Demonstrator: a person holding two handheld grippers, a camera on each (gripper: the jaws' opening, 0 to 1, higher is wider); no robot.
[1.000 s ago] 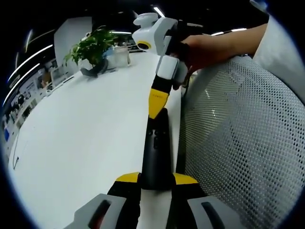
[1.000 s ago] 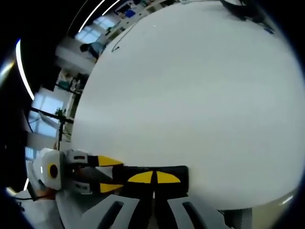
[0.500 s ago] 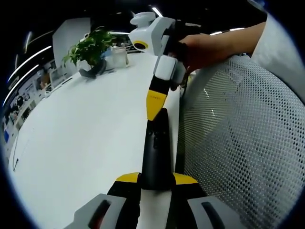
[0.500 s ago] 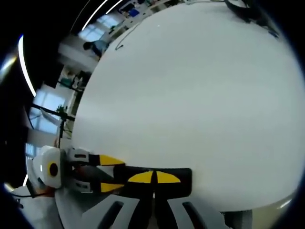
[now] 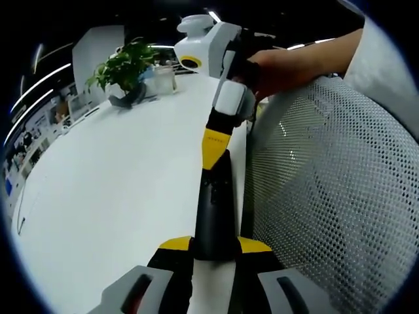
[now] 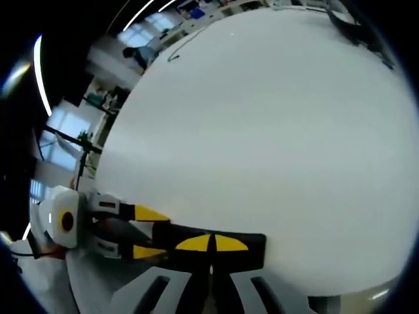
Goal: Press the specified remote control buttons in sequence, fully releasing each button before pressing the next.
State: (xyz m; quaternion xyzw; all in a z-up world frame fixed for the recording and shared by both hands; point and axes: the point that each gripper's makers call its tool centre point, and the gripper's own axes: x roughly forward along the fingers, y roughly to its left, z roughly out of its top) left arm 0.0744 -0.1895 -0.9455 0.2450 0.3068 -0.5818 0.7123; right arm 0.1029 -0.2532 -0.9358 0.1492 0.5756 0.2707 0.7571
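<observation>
Remote (image 5: 213, 209), right tongs (image 5: 216, 140) seemingly touching

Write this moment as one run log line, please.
left hand-held gripper: shut on remote | right hand-held gripper: shut, tip on remote | table

The white table (image 5: 111, 176) lies open across its wide middle — a gripper could sweep there freely. At its far end stand a potted plant (image 5: 126, 65) and a glass jar (image 5: 166, 77). Along the table's near edge a mesh chair back (image 5: 327, 190) crowds just beside the black remote control (image 5: 215, 209) — little room on that side.
</observation>
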